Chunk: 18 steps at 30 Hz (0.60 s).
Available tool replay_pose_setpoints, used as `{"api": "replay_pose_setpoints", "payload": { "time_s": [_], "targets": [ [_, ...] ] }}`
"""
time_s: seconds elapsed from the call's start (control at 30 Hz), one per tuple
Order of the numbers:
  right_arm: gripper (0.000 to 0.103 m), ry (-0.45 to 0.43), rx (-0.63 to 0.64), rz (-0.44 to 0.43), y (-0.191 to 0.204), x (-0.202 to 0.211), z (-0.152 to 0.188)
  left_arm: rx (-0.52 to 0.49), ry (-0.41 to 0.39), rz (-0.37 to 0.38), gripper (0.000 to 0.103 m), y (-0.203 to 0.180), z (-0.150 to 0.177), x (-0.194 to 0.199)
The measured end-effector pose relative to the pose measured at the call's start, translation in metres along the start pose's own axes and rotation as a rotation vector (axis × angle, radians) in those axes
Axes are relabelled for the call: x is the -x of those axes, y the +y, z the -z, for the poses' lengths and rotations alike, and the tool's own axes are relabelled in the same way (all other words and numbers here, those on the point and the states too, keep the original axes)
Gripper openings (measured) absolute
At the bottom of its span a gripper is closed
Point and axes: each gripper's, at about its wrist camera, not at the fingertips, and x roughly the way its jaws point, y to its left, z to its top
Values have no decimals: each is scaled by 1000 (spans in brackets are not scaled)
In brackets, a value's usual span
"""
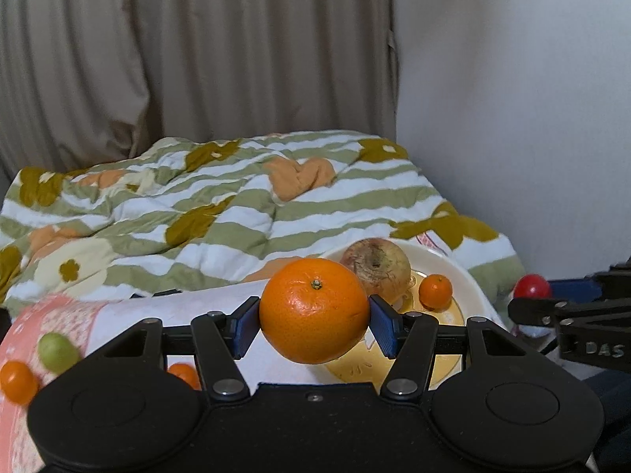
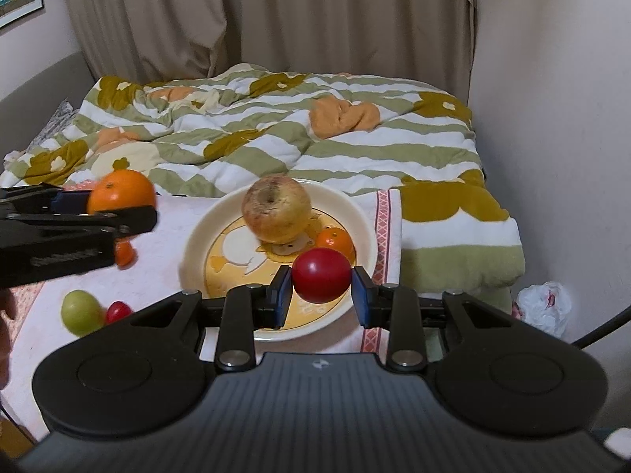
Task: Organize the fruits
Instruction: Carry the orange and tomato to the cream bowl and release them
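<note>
Left gripper (image 1: 314, 317): its blue pads are clamped on the big orange (image 1: 314, 310), held in the air at the centre of the left wrist view, stem up, just left of the plate (image 1: 465, 276).
Right gripper (image 2: 321, 276): fingers closed around a red fruit (image 2: 321, 274), smooth and round, hanging over the near rim of the plate, lower centre of the right wrist view.
Plate contents: a blotchy yellow apple (image 2: 276, 213) sits at the back, a small mandarin (image 2: 335, 241) just right of it; the front half looks bare to me.
Loose fruit: on the pink-and-white cloth (image 2: 165, 236), lower left of the right view, lie a green fruit (image 2: 81, 311) and a small red one (image 2: 118, 311) touching it; a small orange one (image 2: 125, 253) peeks from under the left gripper.
Step in hand, as I judge it: both fruits are headed for the plate.
Doing it well: I'd lower the red fruit onto the open front patch and release only once it rests, since round fruit rolls; the orange fits the left part, away from the apple.
Edges: the plate's rim is shallow; the cloth ends just right of it, with the striped blanket (image 2: 315, 134) dropping off at the right.
Open room: the two grippers are near each other over the plate, so one at a time seems safer.
</note>
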Motion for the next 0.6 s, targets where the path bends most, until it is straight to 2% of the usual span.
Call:
{"api": "replay_pose_setpoints", "payload": {
  "time_s": [0.33, 0.6],
  "targets": [
    [47, 51, -59, 22, -21, -32, 5, -126, 87, 6, 63, -19, 9, -65],
    [47, 53, -60, 30, -24, -40, 5, -213, 114, -14, 63, -30, 14, -86]
  ]
}}
